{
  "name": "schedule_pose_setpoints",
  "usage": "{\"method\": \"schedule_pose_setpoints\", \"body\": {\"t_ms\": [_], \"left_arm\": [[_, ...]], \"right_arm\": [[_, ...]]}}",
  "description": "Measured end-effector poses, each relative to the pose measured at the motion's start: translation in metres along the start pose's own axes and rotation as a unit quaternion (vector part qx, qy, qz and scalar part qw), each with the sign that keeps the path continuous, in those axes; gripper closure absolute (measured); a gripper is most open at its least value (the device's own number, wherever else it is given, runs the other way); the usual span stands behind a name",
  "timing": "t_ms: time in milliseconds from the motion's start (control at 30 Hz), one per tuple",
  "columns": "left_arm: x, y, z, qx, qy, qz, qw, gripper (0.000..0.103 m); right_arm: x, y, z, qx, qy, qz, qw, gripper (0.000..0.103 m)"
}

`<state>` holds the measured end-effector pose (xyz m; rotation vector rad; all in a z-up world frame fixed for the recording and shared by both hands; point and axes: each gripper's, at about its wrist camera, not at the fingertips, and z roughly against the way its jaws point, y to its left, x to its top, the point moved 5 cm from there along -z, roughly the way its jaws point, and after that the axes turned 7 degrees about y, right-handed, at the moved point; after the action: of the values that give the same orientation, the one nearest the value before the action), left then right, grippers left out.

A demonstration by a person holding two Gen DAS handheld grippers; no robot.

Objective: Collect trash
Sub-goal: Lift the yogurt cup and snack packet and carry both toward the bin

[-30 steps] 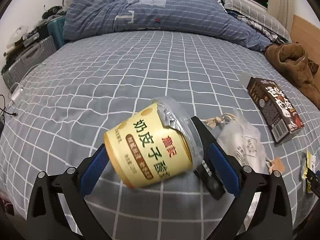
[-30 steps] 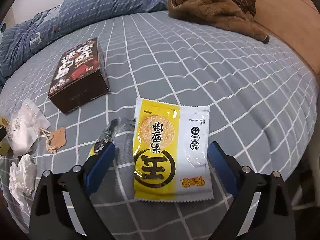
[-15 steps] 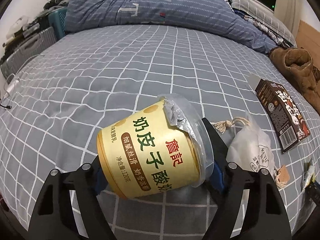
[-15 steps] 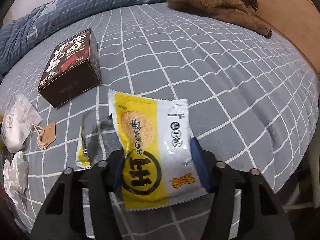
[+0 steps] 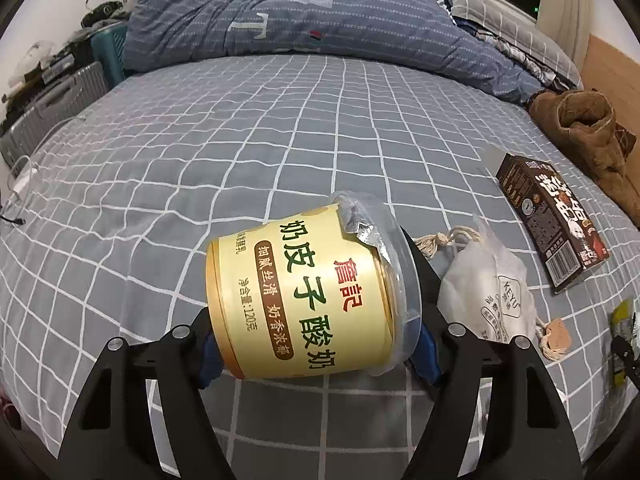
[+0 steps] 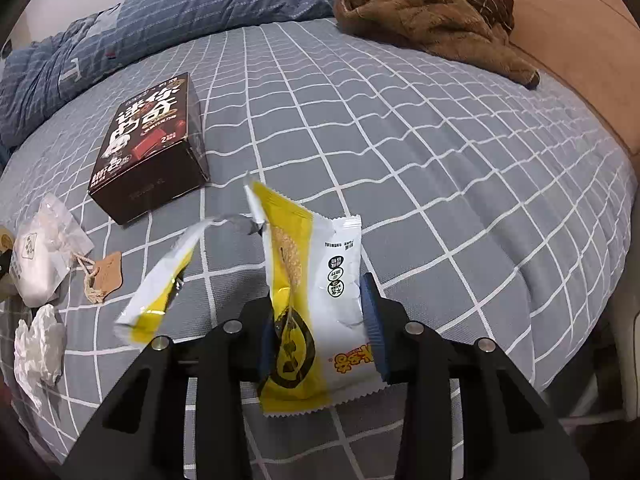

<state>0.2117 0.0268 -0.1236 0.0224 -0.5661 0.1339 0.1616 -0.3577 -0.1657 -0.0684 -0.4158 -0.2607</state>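
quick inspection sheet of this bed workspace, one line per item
surface: grey checked bedsheet, lightly wrinkled
job's things: yogurt cup and yellow snack wrapper between jaws; second wrapper, brown box, crumpled tissue, plastic pouch on the sheet
clutter: brown garment, blue duvet
grippers: left gripper closing on cup; right gripper closing on wrapper
cables: white cable at bed edge
surroundings: suitcase, headboard

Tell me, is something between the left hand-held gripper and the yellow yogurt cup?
Nothing visible. The left hand-held gripper is closing its jaws directly on the yellow yogurt cup, whose torn foil lid stays clear of the blue pads.
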Motion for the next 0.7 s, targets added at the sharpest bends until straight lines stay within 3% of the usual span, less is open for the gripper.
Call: {"method": "schedule_pose_setpoints", "body": {"t_ms": [133, 167, 233, 700], "left_arm": [[-0.003, 0.002, 0.004, -0.001, 0.0, -0.002, 1.0, 0.034], [-0.004, 0.003, 0.005, -0.001, 0.0, -0.002, 1.0, 0.034], [-0.006, 0.004, 0.009, -0.003, -0.002, -0.001, 1.0, 0.035], [-0.023, 0.009, 0.029, -0.007, -0.011, -0.004, 0.9999, 0.036]], "right_arm": [[0.0, -0.001, 0.001, 0.002, -0.001, 0.002, 1.0, 0.077], [0.0, -0.001, 0.002, -0.004, -0.003, 0.004, 1.0, 0.089], [-0.001, -0.002, 0.003, -0.001, -0.003, 0.002, 1.0, 0.093], [-0.007, 0.018, 0.02, -0.002, -0.025, 0.033, 0.999, 0.097]]}}
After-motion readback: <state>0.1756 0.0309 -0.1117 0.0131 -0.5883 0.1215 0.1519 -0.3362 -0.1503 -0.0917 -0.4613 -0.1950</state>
